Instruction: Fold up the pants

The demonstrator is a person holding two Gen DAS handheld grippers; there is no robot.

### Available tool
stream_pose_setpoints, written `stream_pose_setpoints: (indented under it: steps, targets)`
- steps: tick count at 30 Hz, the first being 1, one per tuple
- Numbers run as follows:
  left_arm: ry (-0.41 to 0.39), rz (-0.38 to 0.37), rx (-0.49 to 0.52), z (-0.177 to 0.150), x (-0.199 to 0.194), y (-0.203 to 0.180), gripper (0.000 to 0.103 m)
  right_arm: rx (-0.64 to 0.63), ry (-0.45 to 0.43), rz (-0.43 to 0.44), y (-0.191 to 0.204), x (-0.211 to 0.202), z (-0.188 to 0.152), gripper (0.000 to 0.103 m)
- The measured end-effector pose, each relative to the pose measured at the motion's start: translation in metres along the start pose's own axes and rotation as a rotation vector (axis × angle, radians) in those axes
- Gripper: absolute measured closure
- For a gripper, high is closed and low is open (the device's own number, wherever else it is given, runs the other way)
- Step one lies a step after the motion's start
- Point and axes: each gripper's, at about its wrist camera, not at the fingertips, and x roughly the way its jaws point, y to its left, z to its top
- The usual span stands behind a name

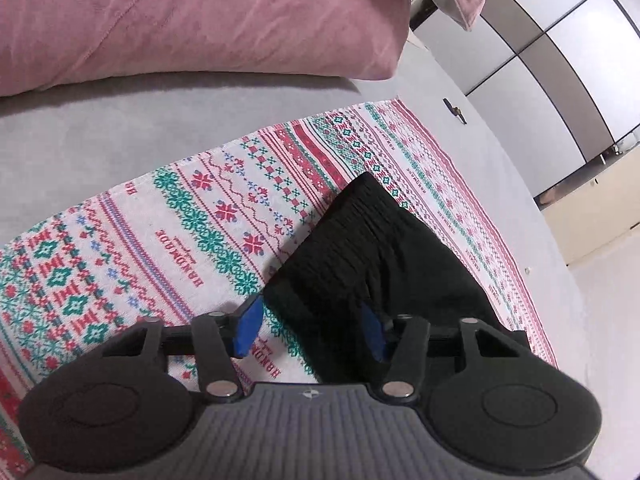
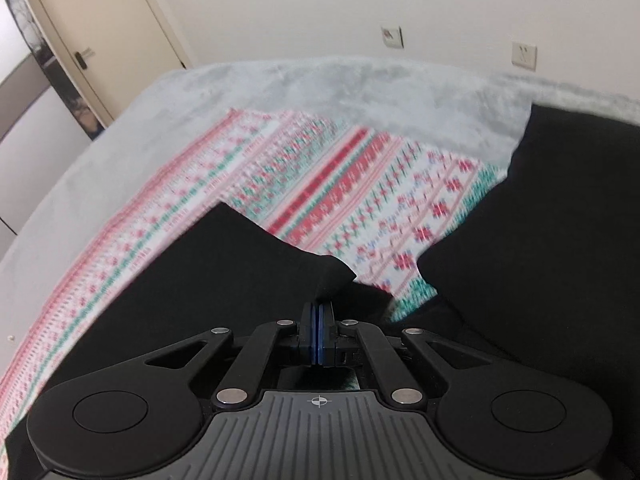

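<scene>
Here, the black pants (image 1: 360, 248) lie on a patterned red, green and white cloth (image 1: 180, 216) spread over a grey bed cover (image 1: 120, 120); a pink pillow (image 1: 200, 20) rests beyond the cloth. The left gripper (image 1: 312, 330) is spread wide, its blue pads (image 1: 250, 330) straddling the gathered waistband edge of the pants without closing on it. The right gripper (image 2: 319, 334) has its pads pressed together; black fabric lies directly ahead of its tips, but whether any is pinched cannot be determined; two separate sections of the pants (image 2: 540, 240) flank exposed cloth (image 2: 360, 200) in the right wrist view.
</scene>
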Motion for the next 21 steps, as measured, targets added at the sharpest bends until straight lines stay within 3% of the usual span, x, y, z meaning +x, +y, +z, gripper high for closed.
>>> stream_pose_setpoints:
  steps: [8, 11, 14, 21]
  targets:
    - [-0.013, -0.02, -0.036, 0.002, 0.009, -0.002, 0.035, 0.023, -0.008, 0.036, -0.001, -0.003, 0.005, 0.103]
    - [0.002, -0.024, -0.028, 0.002, 0.015, -0.007, 0.058, 0.046, 0.017, 0.025, -0.006, 0.002, 0.006, 0.103]
    - [-0.006, -0.003, -0.004, 0.0, 0.019, -0.011, 0.07, 0.047, 0.018, 0.021, -0.008, 0.005, 0.006, 0.103]
    - [-0.042, -0.01, 0.02, -0.002, -0.009, -0.016, 0.074, 0.059, 0.008, 0.045, -0.014, -0.001, 0.009, 0.103]
